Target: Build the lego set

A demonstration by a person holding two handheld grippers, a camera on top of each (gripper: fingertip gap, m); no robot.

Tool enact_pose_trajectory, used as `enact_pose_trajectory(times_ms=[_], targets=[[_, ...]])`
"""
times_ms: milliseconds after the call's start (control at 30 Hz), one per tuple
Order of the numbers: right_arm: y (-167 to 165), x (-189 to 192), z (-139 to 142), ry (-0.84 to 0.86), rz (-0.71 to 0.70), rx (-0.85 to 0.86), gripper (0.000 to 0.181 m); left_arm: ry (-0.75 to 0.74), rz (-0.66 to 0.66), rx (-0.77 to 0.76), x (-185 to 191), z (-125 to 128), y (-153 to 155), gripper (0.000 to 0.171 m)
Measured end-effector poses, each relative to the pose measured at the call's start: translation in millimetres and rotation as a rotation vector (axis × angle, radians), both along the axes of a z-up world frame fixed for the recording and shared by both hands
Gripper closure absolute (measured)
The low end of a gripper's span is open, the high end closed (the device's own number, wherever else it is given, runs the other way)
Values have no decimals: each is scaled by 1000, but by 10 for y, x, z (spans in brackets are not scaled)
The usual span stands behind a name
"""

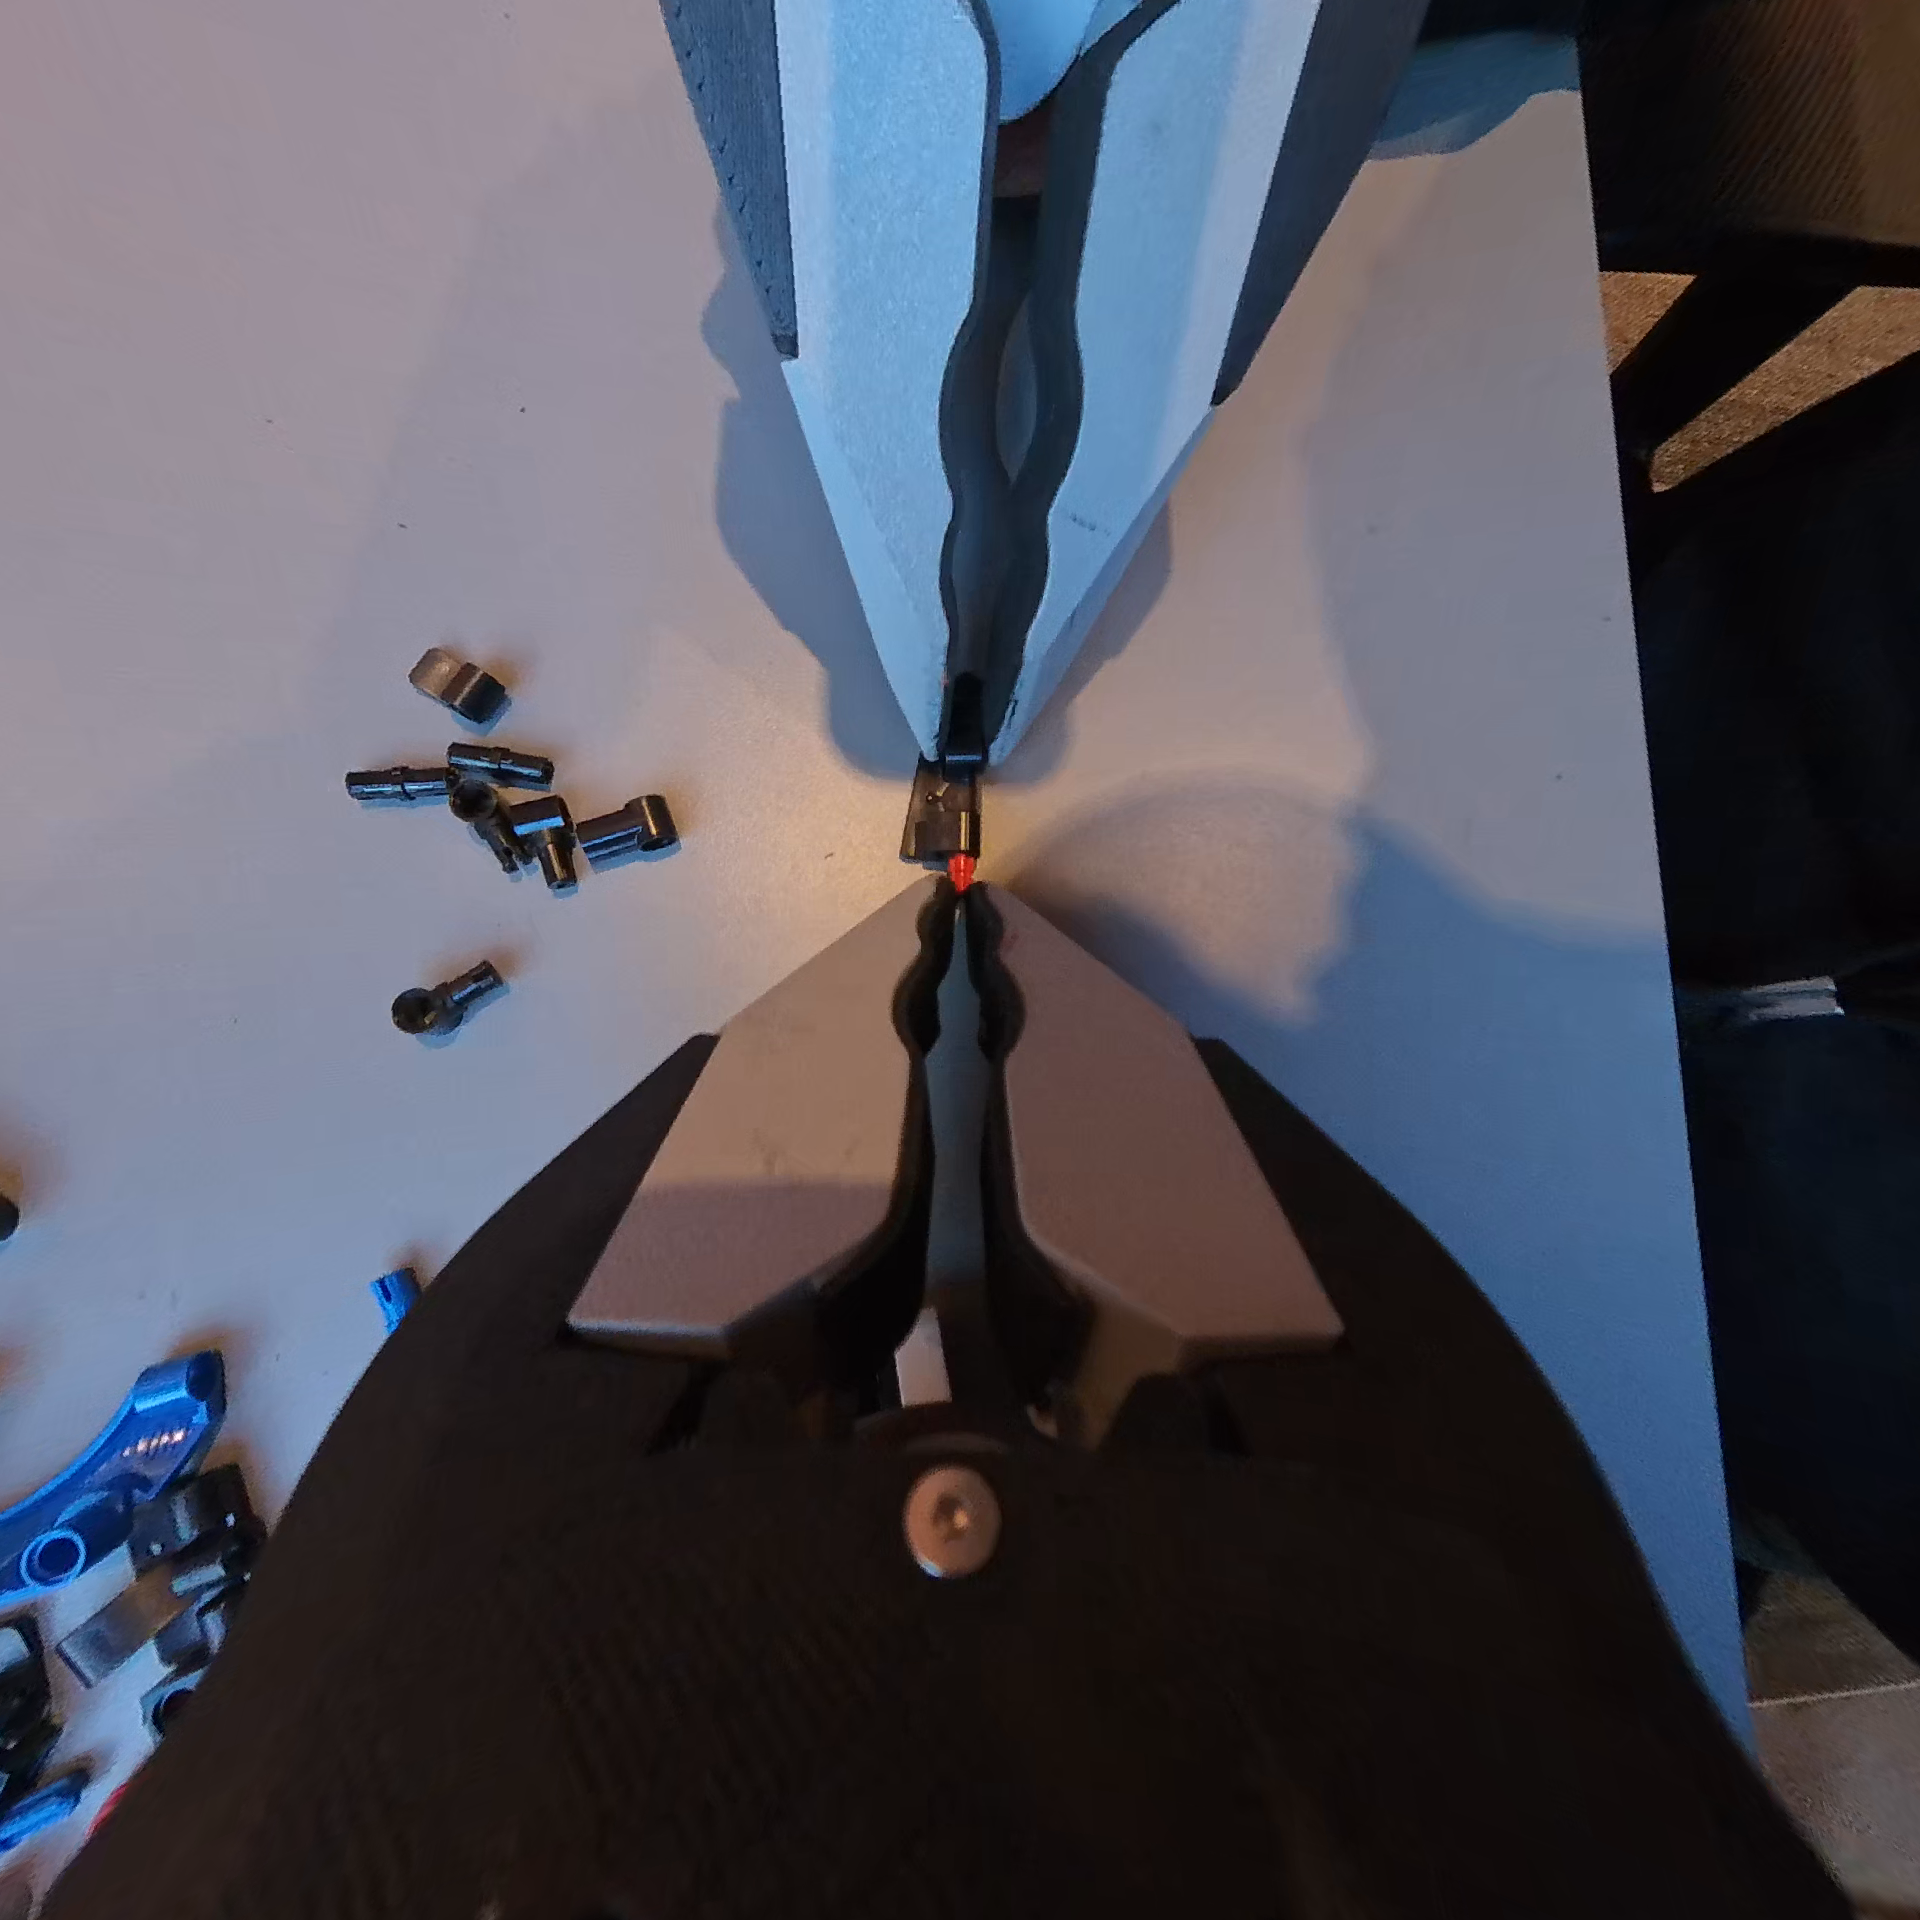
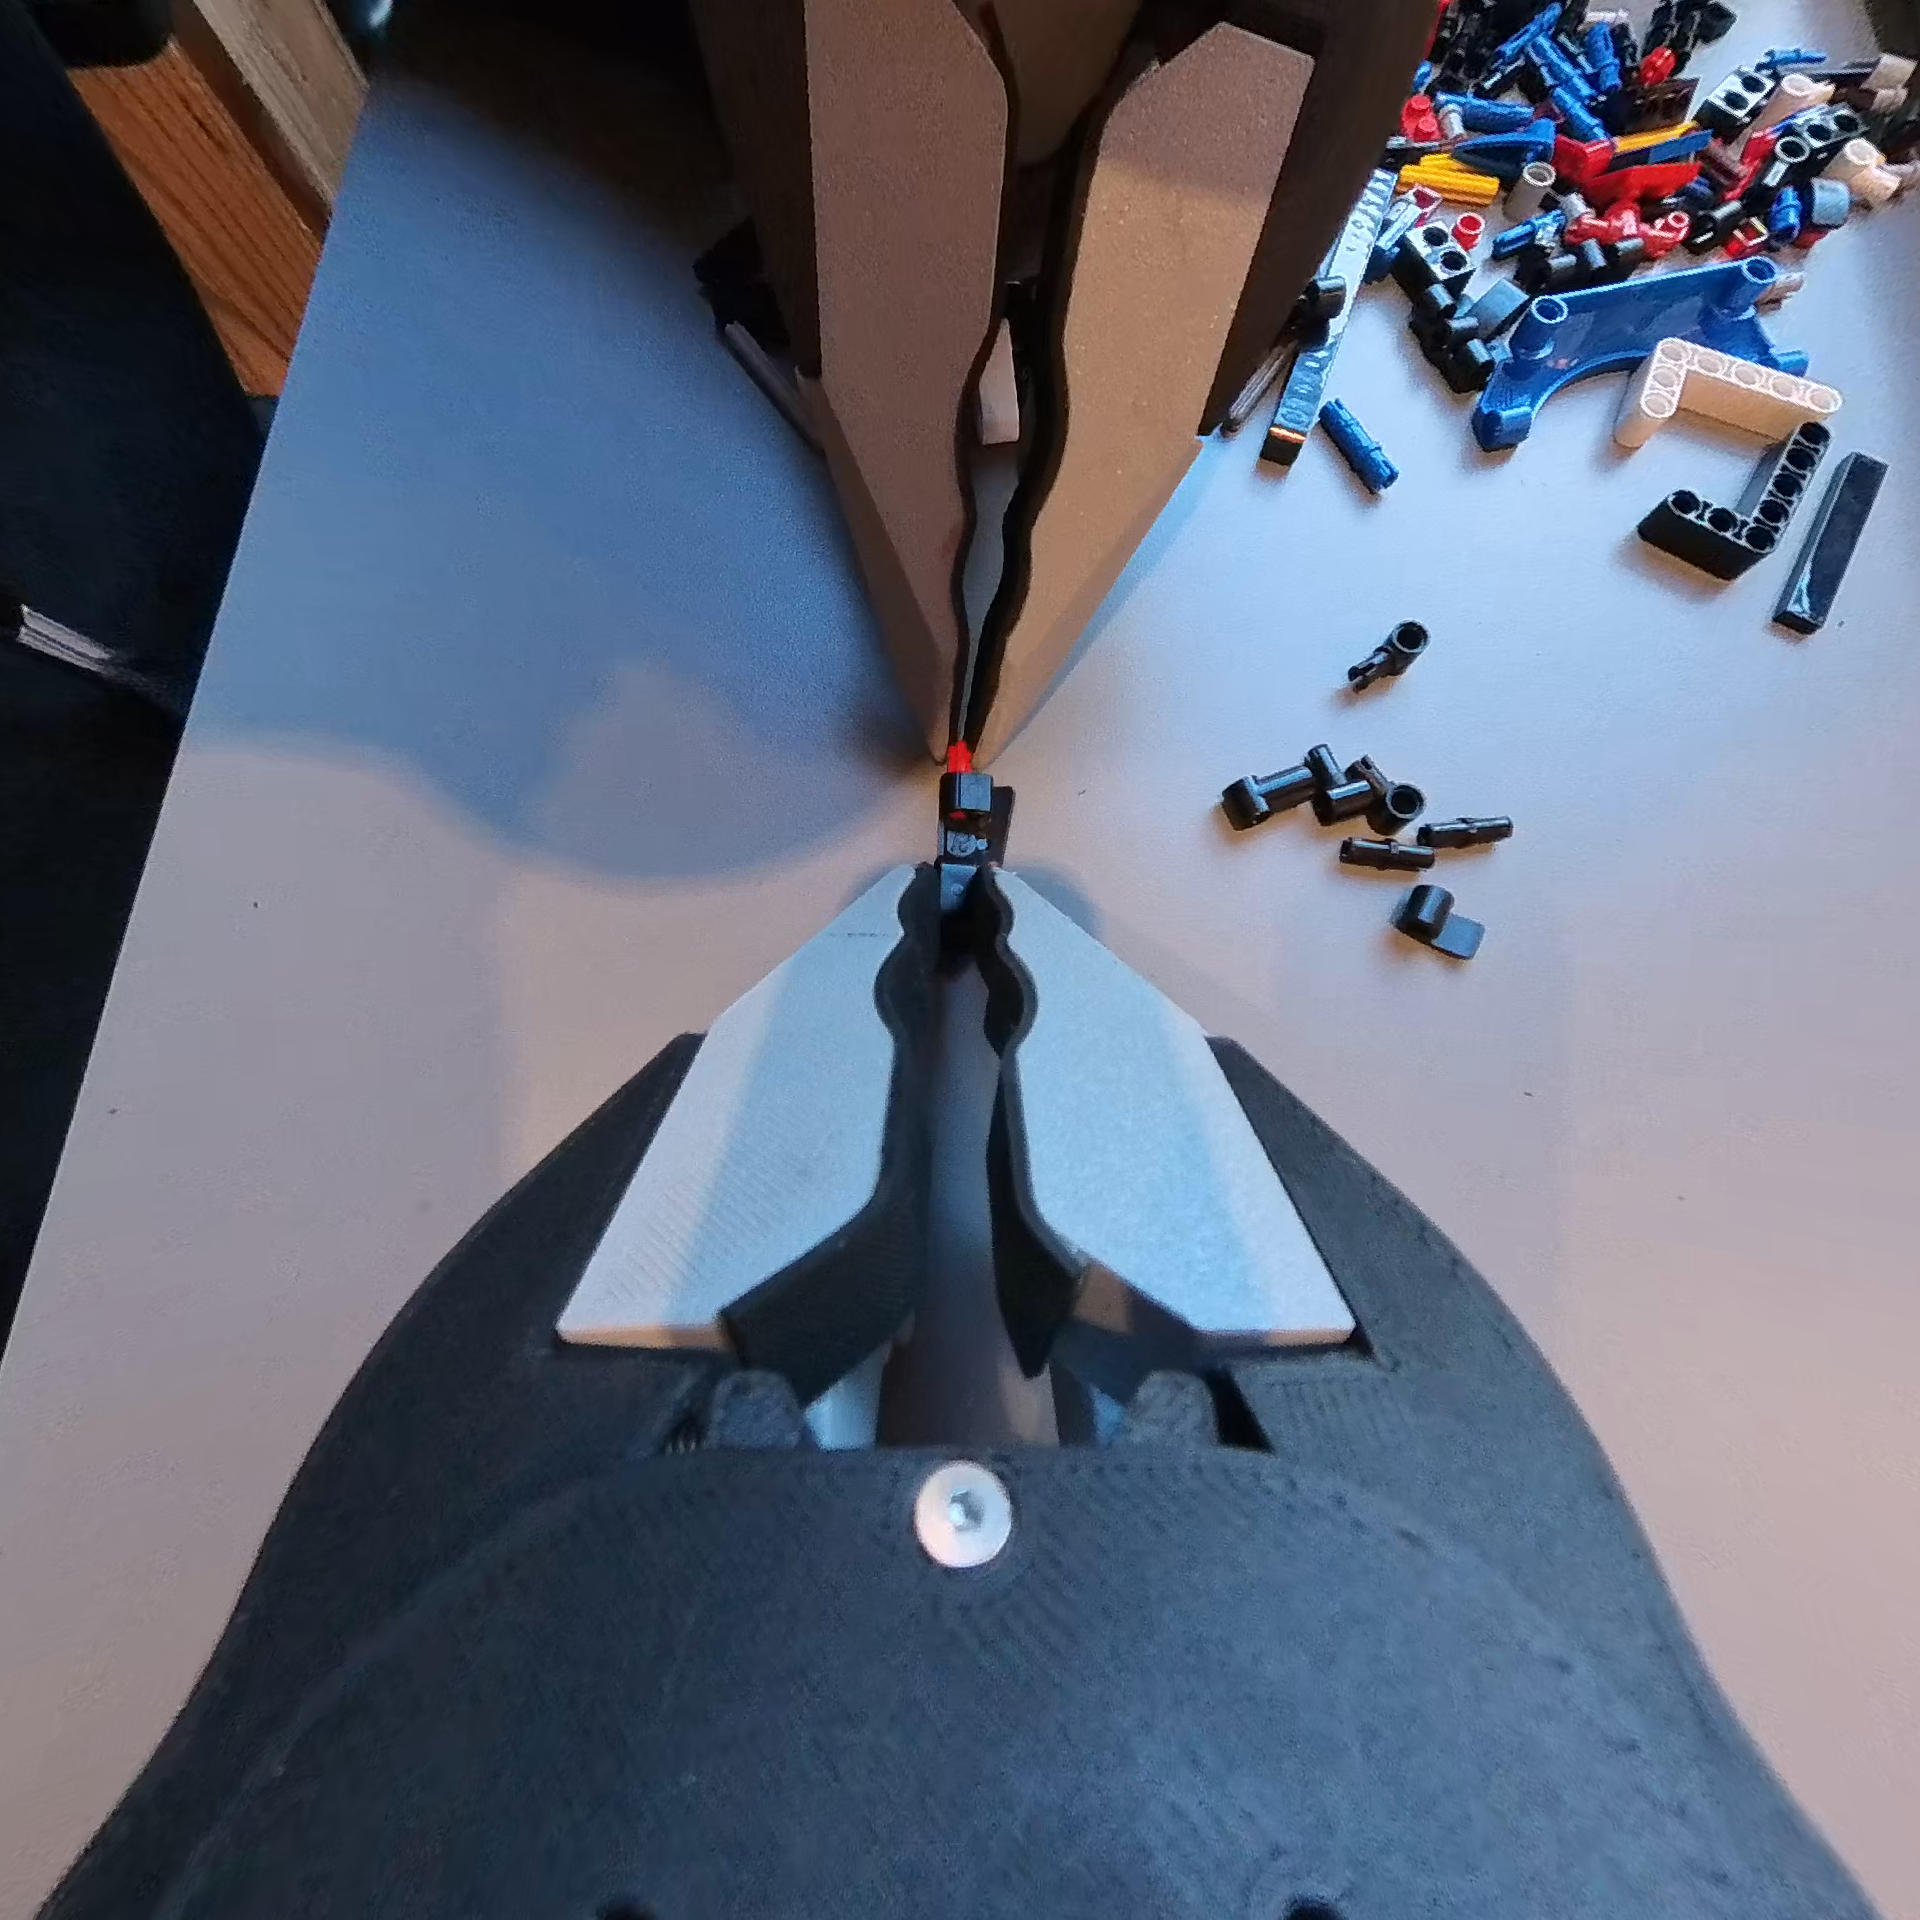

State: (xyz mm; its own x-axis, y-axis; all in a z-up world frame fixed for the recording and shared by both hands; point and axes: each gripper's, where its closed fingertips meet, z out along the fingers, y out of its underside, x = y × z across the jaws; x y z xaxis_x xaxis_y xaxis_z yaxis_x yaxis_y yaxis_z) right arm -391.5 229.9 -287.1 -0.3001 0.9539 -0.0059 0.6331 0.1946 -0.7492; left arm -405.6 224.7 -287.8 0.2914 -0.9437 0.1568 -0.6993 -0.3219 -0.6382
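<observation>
In the left wrist view my left gripper (image 1: 958, 896) is shut on a small red pin (image 1: 959, 871). Only the pin's tip shows past the fingertips. My right gripper (image 1: 966, 756) comes in from the top, tip to tip with it, shut on a small black connector (image 1: 940, 821). The red pin meets the connector's near end. In the right wrist view my right gripper (image 2: 958, 883) holds the black connector (image 2: 964, 816), and the left gripper (image 2: 964, 746) comes from the top with the red pin (image 2: 960, 754). Both hover just above the white table (image 2: 520, 1039).
Several loose black pins and connectors (image 1: 509, 805) (image 2: 1340, 800) lie nearby. A pile of mixed bricks (image 2: 1610, 156), a blue curved panel (image 2: 1631, 332), a white L-beam (image 2: 1725, 395) and a black L-beam (image 2: 1735, 509) lie farther off. The table edge (image 1: 1631, 727) runs close by. Less than 4 cm separates the two grippers' tips.
</observation>
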Motion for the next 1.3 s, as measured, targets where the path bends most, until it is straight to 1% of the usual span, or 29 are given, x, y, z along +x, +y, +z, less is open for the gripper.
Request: enact_pose_trajectory(times_ms=[300,567,667,700,733,867,933,1033,1100,1167,1300], targets=[[-1,-5,1,4,1,9,178,0,-6,5,3,-3,-3,171],[-10,-11,11,4,2,-25,178,-34,13,-3,-19,3,-2,171],[-1,-9,28,14,-2,-23,177,-63,13,-28,-21,44,-13,162],[-7,-5,43,22,3,-28,178,-66,30,-25,-42,55,15,156],[-9,-3,58,30,4,-32,178,-65,39,-22,-70,68,37,156],[62,52,48,31,-21,-9,178,-112,110,-6,-165,188,177,157],[111,100,42,31,-39,7,178,-125,172,0,-191,241,285,157],[165,160,71,51,-65,18,178,-122,228,7,-158,339,417,159],[194,195,81,57,-79,32,178,-101,233,15,-95,398,500,160],[215,232,73,52,-86,48,178,-53,221,28,-21,402,602,160],[253,321,50,43,-99,73,178,125,155,77,17,233,804,161]])
